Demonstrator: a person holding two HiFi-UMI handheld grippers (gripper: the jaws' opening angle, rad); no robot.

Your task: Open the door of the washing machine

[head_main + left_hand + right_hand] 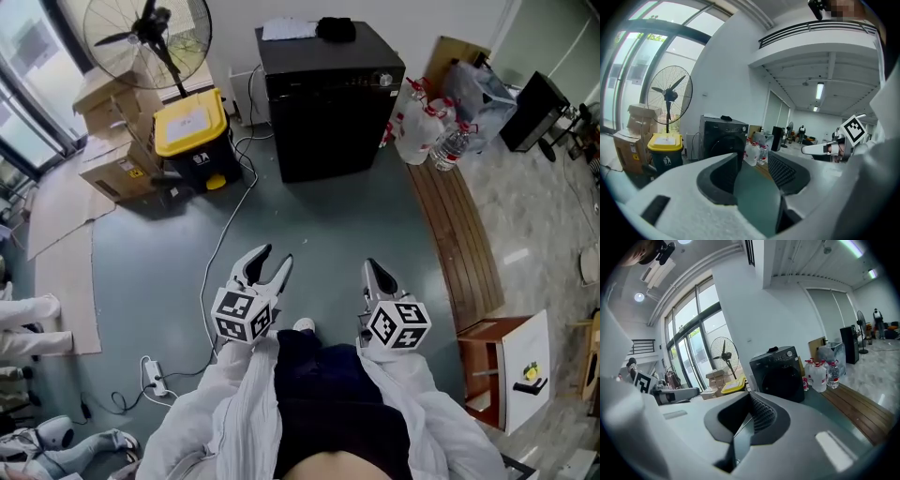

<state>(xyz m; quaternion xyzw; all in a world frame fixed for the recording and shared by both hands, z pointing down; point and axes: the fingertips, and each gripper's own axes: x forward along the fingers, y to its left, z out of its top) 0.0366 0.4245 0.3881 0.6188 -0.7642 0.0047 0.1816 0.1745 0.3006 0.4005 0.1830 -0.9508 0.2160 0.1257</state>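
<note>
The left hand-held gripper is held with its jaws wide apart and nothing between them. The right hand-held gripper is held with its jaws brought together, empty. Both are held above the floor, well apart from the washing machine, whose door is seen closed.

No words readable; a litter pictogram marks the bin.
</note>
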